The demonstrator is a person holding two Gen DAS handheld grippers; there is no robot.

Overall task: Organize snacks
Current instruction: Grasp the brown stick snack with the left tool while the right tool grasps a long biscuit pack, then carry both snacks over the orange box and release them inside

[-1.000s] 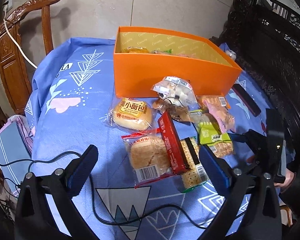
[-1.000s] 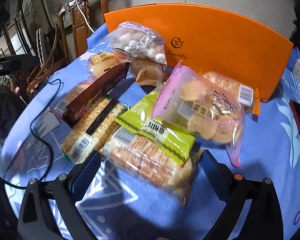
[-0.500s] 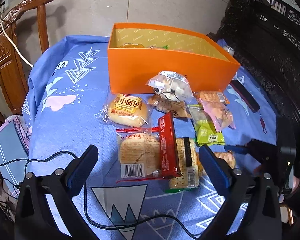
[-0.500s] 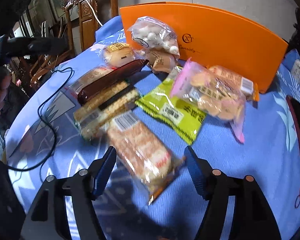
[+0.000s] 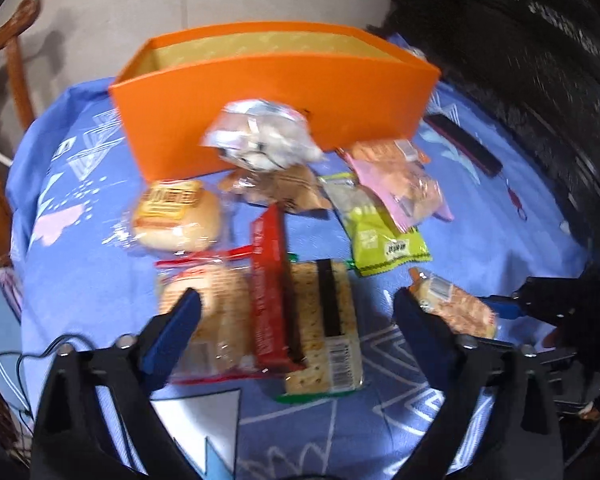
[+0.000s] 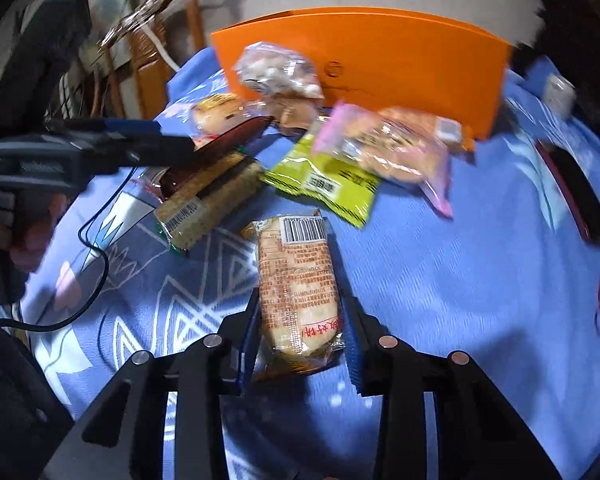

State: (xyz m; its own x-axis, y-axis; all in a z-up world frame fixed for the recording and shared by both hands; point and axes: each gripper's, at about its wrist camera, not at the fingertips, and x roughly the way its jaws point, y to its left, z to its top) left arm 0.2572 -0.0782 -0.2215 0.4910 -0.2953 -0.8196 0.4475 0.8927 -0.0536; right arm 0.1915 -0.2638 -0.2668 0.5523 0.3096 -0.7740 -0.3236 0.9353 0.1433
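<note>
Left wrist view: the left gripper (image 5: 296,312), its blue-padded jaws wide apart and just now narrowing, hangs over three packets lying side by side at lower centre on the blue patterned tablecloth (image 5: 500,240) — a clear-wrapped round cake with a red-edged wrapper (image 5: 212,312), a long red snack bar (image 5: 270,292) and a clear pack of crackers with a dark stripe (image 5: 326,320), all with long axes running up the frame toward the open orange cardboard box (image 5: 276,84) at upper centre; the pads touch none of them. A yellow-labelled bread roll in clear wrap (image 5: 176,216) sits at left centre, a green foil packet (image 5: 380,236) right of centre; their print is too blurred to read. At right centre the right gripper (image 5: 500,306) holds an orange-printed clear-wrapped biscuit packet (image 5: 456,308). Right wrist view: the right gripper (image 6: 300,332), jaws just drawn in, is clamped on the near end of that biscuit packet (image 6: 296,276) at lower centre, its long axis pointing up the frame toward the orange box (image 6: 400,56), barcode at the far end, red characters near the pads not legible. Only this view shows the box's printed outer face, its logo blurred, the left gripper (image 6: 172,140) side-on at left over the snack pile, a hand (image 6: 24,232) gripping its handle, and a pink bag of round biscuits (image 6: 392,148) lying on the green packet (image 6: 324,180).
</note>
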